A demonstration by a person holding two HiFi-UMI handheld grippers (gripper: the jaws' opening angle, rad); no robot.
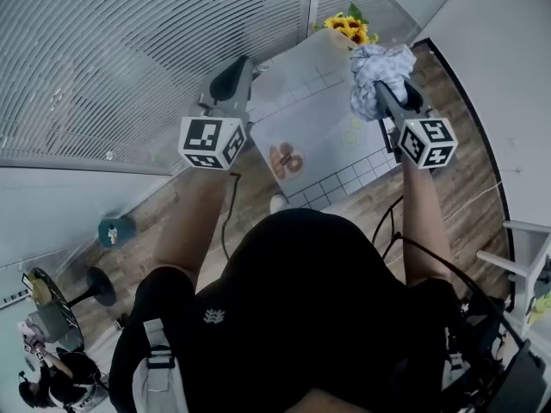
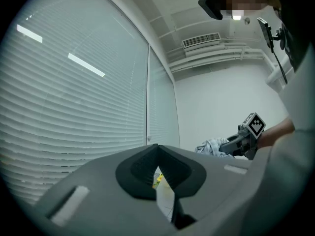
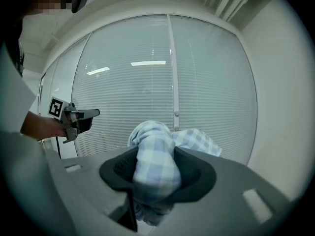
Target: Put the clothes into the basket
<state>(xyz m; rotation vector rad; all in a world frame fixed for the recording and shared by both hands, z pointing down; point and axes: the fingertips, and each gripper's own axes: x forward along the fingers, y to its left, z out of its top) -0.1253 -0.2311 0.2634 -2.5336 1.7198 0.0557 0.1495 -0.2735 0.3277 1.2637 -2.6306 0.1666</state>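
Note:
My right gripper point(image 1: 380, 87) is shut on a bunched blue-and-white checked cloth point(image 1: 380, 64), held up in the air over the far right corner of the white tiled table point(image 1: 320, 119). In the right gripper view the cloth point(image 3: 154, 157) fills the gap between the dark pads and spills over their tips. My left gripper point(image 1: 231, 77) is raised at the table's left edge, its jaws together with nothing in them. The left gripper view looks across at the right gripper point(image 2: 239, 140) and the cloth point(image 2: 211, 146). No basket is in view.
Sunflowers point(image 1: 349, 28) stand at the table's far edge. A small orange-brown item point(image 1: 287, 160) lies on the table top. Blinds point(image 1: 129, 50) cover the windows to the left and ahead. A white frame point(image 1: 527, 252) stands at the right, and a teal object point(image 1: 116, 229) sits on the wooden floor.

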